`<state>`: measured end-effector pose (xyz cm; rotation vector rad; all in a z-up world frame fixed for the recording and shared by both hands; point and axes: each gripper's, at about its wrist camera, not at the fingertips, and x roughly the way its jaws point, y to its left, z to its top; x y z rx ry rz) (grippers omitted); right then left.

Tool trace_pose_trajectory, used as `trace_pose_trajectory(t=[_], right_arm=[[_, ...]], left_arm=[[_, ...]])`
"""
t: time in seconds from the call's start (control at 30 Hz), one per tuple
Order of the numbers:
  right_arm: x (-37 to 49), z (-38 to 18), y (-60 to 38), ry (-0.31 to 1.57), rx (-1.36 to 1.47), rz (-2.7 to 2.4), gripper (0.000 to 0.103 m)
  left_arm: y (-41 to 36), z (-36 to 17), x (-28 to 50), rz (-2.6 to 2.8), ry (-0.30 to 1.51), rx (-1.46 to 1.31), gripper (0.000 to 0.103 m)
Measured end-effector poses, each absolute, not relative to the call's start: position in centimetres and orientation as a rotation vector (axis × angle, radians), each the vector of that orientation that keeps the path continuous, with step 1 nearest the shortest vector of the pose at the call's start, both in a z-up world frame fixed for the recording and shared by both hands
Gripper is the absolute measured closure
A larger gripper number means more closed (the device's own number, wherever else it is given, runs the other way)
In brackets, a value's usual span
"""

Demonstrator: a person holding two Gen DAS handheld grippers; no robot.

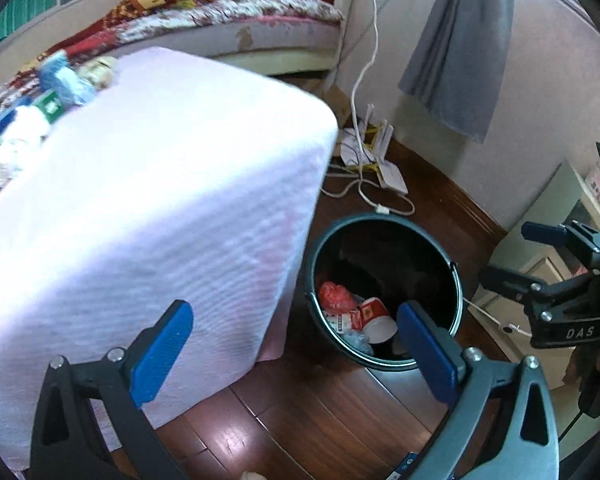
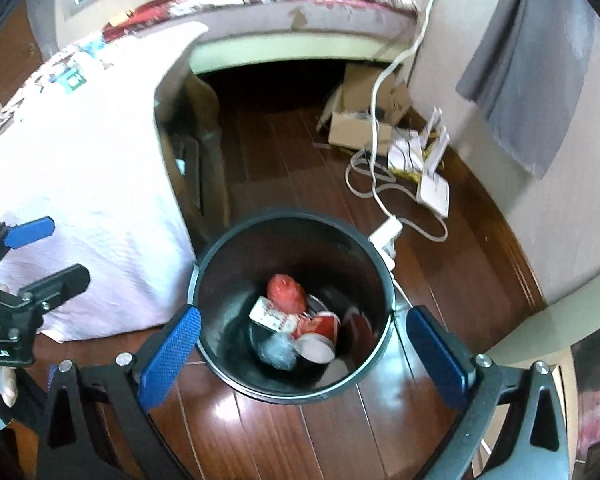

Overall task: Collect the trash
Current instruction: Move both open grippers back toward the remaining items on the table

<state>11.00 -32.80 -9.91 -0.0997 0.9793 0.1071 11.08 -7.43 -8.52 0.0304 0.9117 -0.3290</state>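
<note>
Both tools empty, fingers spread wide: left tool (image 1: pixel 296 354), right tool (image 2: pixel 302 356). Right tool hangs directly over the black bin (image 2: pixel 380 276) on the wood floor (image 2: pixel 320 440); left tool sits beside it, facing the table (image 1: pixel 160 200) draped in a pale pink-white cloth.

Trash already in the bin: red paper cup (image 2: pixel 318 334), crumpled red wrapper (image 2: pixel 286 294), small printed carton (image 2: pixel 272 316), clear plastic wad (image 2: pixel 278 354).

Remaining trash looks like the wrappers and packets (image 1: pixel 40 120) at the far edge of the table top; blurred, can't tell each item. Judged light, soft, crinkly, easy to crush. Film is likely slippery, so pinch across a bunched fold or the body rather than a flat edge. Cups would dent; take one by the rim wall.

Cloth is loose, a low pinch could snag it. Room is tight: bed (image 2: pixel 300 12) behind the table, cardboard box (image 2: pixel 360 120), white cable (image 2: pixel 380 184) and papers (image 2: pixel 416 152) on the floor near the bin, grey curtain (image 2: pixel 532 60) on the wall.
</note>
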Motion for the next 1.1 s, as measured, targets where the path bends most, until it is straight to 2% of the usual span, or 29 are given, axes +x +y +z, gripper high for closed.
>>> trace_pose_trajectory(t=[0.37, 0.8, 1.1], right_arm=[[9.6, -5.1, -28.1, 0.87, -0.102, 0.15, 0.0], [11.3, -1.9, -19.1, 0.785, -0.098, 0.317, 0.0], [13.6, -1.8, -9.8, 0.776, -0.15, 0.388, 0.0]], left_arm=[[-2.3, -3.6, 9.4, -0.225, 0.804, -0.003, 0.001], [6.6, -1.1, 8.2, -0.053, 0.727, -0.055, 0.001], [15.2, -1.1, 8.6, 0.083, 0.717, -0.123, 0.001]])
